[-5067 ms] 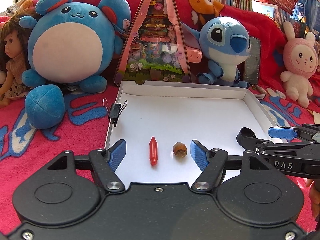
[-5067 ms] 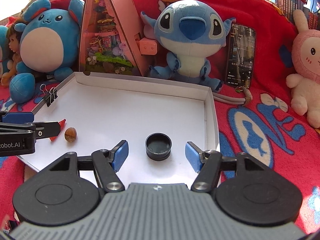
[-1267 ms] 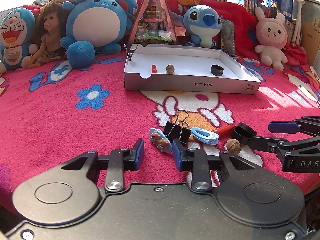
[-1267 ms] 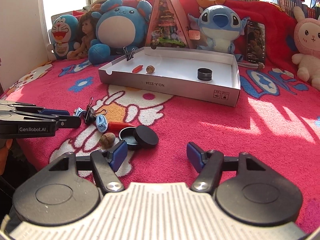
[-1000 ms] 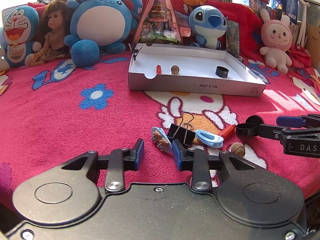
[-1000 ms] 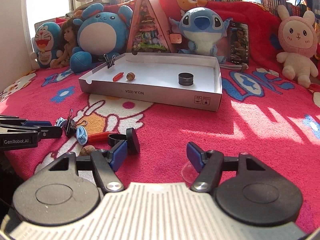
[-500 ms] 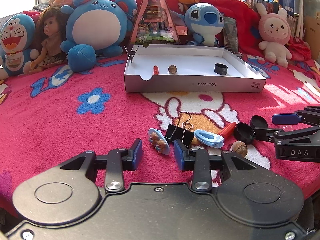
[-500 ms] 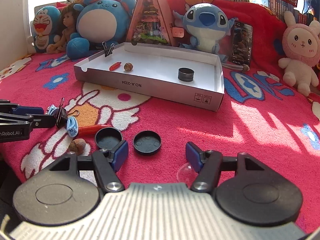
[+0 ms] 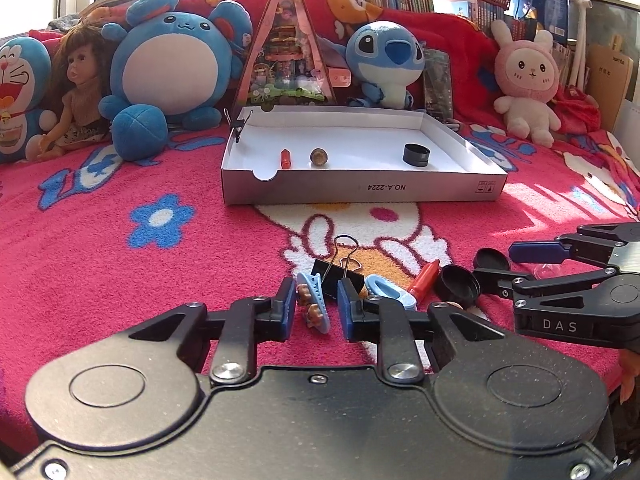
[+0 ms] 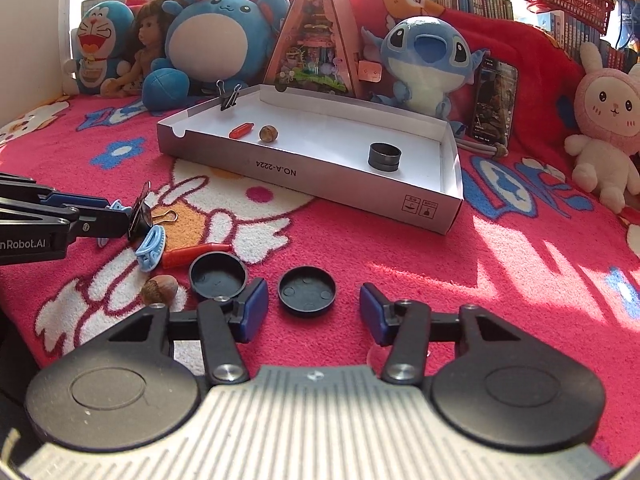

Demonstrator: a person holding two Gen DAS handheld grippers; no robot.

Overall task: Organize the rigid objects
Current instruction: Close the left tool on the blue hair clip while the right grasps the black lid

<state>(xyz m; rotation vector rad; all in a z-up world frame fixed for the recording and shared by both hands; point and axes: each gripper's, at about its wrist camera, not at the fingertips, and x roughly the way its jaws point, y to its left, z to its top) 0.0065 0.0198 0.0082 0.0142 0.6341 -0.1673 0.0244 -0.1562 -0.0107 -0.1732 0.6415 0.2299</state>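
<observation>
Small toys lie scattered on the pink blanket [image 9: 120,280], near the white box [image 9: 360,192]; left gripper [image 9: 316,312] closing around a blue hair clip [image 9: 314,306], right gripper [image 10: 314,314] closing around a black lid [image 10: 307,290], neither yet pressing

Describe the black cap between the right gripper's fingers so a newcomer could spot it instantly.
Start at the white cardboard tray on the pink blanket, then come toward the camera to the right gripper, whose jaws are closing. The flat black cap lies between them, apart from the cluster. Unlike the deeper black cap beside it, it is shallow.
</observation>
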